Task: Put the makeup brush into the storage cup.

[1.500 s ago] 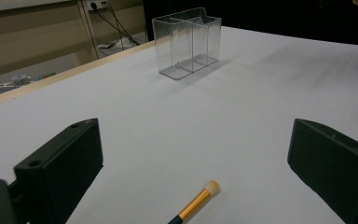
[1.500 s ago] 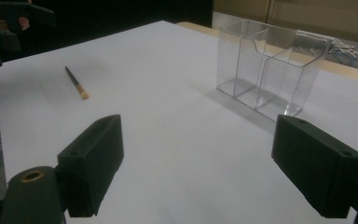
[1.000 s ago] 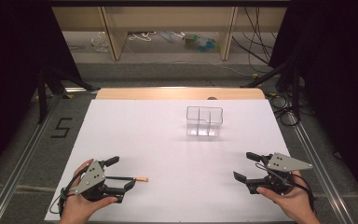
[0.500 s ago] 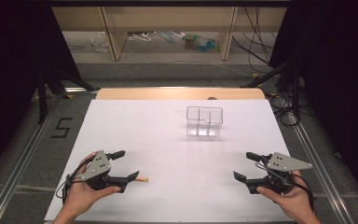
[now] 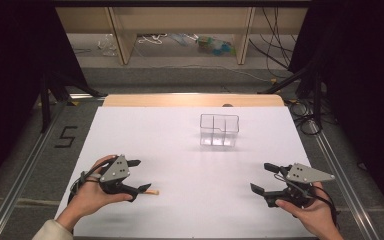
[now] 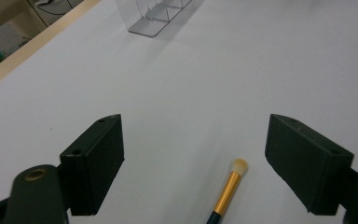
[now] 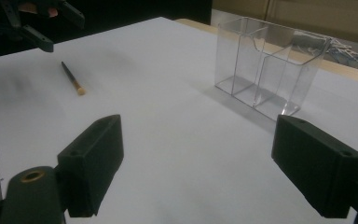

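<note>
Left gripper (image 5: 139,176) shifted back and turned; jaws wide open, now straddling makeup brush (image 6: 227,192), not gripping it. Brush lies flat on desk (image 5: 180,145), bristle tip toward clear divided organizer (image 5: 219,130), well apart. Likely pickup next. Right gripper (image 5: 264,178) idle, jaws open. White desk; dark curtains, shelving, cables behind.

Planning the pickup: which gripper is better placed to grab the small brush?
Left. The left gripper hangs open right over the brush, which lies between its jaws. The right gripper is open too, but far across the table.
</note>
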{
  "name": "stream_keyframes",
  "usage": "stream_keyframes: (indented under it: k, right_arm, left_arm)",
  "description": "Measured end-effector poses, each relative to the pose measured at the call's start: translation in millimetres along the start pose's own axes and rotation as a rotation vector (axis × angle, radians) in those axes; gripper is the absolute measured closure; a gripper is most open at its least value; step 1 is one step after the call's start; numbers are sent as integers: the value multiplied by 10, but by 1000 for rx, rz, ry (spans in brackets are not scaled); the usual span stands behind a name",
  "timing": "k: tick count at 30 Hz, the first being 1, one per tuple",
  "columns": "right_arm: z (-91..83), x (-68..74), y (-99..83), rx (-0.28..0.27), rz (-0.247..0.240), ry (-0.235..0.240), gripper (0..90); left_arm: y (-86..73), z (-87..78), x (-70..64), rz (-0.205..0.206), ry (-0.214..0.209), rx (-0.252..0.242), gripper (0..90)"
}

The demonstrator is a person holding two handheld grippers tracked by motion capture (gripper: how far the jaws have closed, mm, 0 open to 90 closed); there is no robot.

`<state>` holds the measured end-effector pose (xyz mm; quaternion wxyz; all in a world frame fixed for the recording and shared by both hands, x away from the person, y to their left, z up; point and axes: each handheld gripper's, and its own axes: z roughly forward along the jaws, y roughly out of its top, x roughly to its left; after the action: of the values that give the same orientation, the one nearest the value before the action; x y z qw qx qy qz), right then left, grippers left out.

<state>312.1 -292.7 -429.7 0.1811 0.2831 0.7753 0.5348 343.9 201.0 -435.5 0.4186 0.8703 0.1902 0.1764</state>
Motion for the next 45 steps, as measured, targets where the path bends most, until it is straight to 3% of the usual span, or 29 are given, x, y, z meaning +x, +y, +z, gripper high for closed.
stream_keyframes:
  k: [6,14,17,21,23,27,28,32,33,34,45]
  right_arm:
    - [-1,5,-1,1,4,6,177]
    - [-13,2,3,22,-2,-2,177]
    - [-12,-3,3,26,-3,0,179]
    - [-14,12,1,45,18,10,180]
    - [-11,2,0,34,5,7,180]
    - [-7,-5,-2,34,4,7,181]
    - [-7,-6,-2,34,4,7,182]
    - [-6,-5,-3,35,6,9,183]
    - [-5,-4,-3,34,8,10,183]
    - [-4,-7,-4,34,5,9,184]
    - [6,-16,-8,31,1,5,185]
  left_arm:
    - [64,34,70,53,-31,62,210]
    - [79,92,104,80,-74,117,232]
    - [69,113,129,104,-90,166,246]
    - [67,155,156,149,-164,264,257]
    - [60,186,151,154,-184,300,263]
    - [21,256,121,122,-207,344,272]
    - [23,261,146,157,-210,378,277]
    - [2,292,165,174,-226,447,292]
    - [15,288,195,224,-234,487,295]
    - [10,296,204,236,-241,513,296]
    - [-54,380,240,242,-282,623,324]
